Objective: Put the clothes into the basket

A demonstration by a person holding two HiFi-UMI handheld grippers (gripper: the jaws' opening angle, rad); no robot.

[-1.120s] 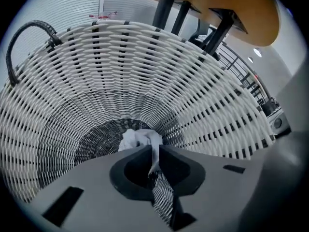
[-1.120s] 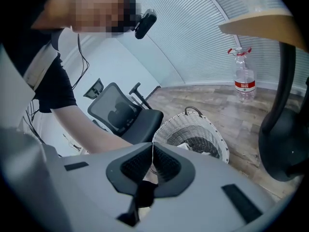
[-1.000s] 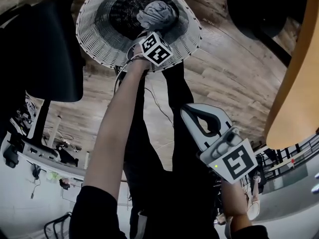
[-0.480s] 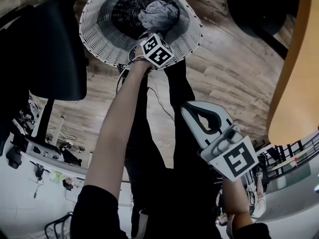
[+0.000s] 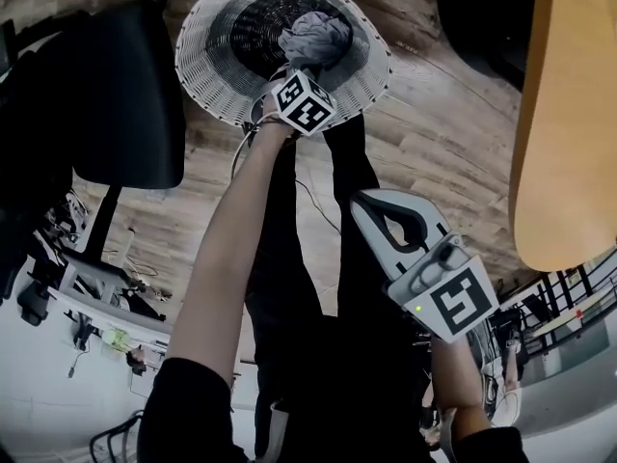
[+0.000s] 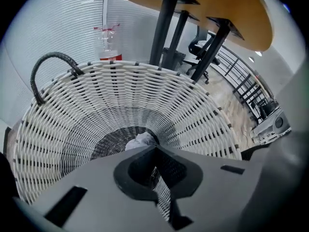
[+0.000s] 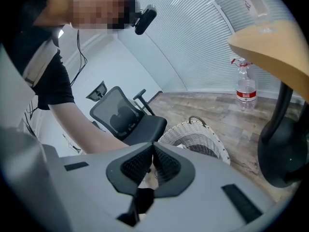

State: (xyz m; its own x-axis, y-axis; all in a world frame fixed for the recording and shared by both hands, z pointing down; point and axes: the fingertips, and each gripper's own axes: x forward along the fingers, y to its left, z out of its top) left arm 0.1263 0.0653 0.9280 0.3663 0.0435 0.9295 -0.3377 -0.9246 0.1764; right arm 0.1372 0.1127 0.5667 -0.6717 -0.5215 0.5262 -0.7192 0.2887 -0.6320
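Grey cloth [image 5: 316, 39] lies in the basket [image 5: 214, 77], nothing held.
My left gripper [image 6: 155, 149] is pinched together and empty, poised over the white wicker basket on the wood floor [image 5: 443, 143]; the cloth sits crumpled at its dark bottom. My right gripper [image 7: 153, 148] is likewise closed on nothing, well apart from the basket.

Your way down into the white woven wicker basket [image 5: 217, 75] open from above, grey crumpled cloth [image 5: 316, 39] covering part of its dark bottom, black office chair [image 5: 125, 95] close on your left, round wooden tabletop [image 5: 564, 123] overhanging on your right, plank floor [image 5: 434, 152] between them, clear plastic bottle [image 6: 107, 40] behind the far rim.
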